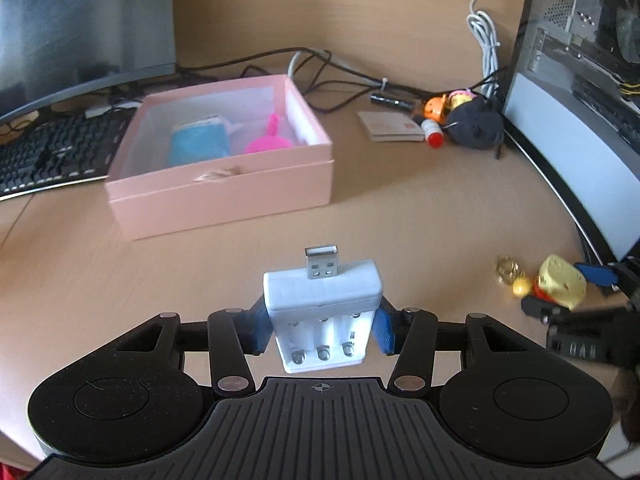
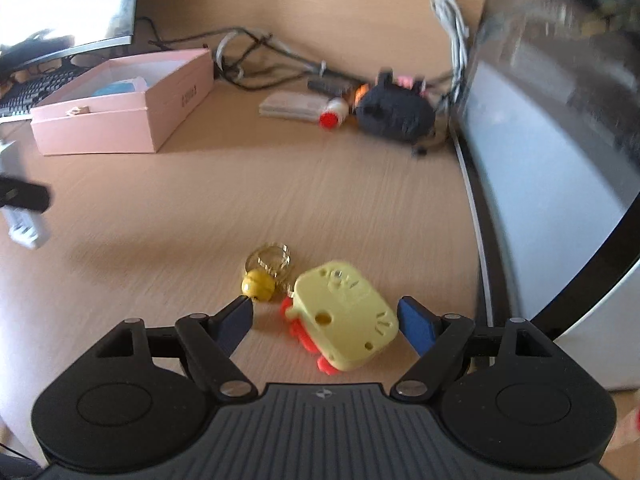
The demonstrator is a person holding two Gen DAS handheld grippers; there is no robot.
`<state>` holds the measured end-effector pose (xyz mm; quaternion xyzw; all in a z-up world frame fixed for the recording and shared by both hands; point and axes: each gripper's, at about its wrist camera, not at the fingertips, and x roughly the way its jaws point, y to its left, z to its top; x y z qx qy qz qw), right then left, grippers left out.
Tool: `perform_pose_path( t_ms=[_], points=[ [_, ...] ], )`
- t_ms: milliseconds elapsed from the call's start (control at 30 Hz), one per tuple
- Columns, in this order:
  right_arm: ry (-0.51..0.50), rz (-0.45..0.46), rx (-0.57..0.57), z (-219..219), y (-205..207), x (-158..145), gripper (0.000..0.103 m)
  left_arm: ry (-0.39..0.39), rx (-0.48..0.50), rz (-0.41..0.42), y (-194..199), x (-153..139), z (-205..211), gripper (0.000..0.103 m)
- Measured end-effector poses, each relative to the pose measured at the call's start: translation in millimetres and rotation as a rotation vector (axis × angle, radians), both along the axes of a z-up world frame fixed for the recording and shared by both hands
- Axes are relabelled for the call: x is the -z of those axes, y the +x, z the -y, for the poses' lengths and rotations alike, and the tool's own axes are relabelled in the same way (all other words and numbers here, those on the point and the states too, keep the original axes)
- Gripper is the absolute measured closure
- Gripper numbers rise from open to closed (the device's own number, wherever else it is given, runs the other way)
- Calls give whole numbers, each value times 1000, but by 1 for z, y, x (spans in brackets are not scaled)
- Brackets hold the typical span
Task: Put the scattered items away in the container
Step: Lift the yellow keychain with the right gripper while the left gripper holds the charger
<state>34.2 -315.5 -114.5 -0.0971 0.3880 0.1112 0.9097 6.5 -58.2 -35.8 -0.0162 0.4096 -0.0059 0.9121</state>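
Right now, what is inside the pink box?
The pink box holds a blue packet and a bright pink item. Its near wall hides the floor in front of them, so anything lying there cannot be seen.

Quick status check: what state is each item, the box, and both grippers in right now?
Left gripper: shut on the white charger, held above the desk.
White charger: gripped, plug pointing away.
Right gripper: open, jaws either side of the yellow keychain.
Yellow keychain: lying on the desk.
Pink box: open, blue and pink items inside.
Black plush: on the desk.
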Motion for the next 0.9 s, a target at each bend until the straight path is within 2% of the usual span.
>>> perform_pose_path(
  t_ms=[33,67,133,300,433,600,700,900],
  points=[
    [24,-16,4,1,1,-1,37,1,-1,-1,-3,-2,-5,50],
    [32,-31,-3,0,1,-3,53,0,-3,-2,-5,-4,-11,50],
    [27,-34,-22,-5,-1,-9,53,-4,-5,-1,-9,-8,-20,50],
    [7,24,-114,-37,-15,-40,53,2,19,15,-19,-22,-41,50],
    [47,89,-202,-69,-20,-78,53,-1,38,46,-24,-35,-54,49],
    [127,123,-296,-104,-18,-115,53,6,66,67,-20,-44,-69,49],
    [152,135,-326,-120,-16,-129,53,8,77,87,-18,-48,-76,49],
    [133,162,-391,-142,-18,-144,53,13,95,118,-15,-55,-85,49]
  ],
)
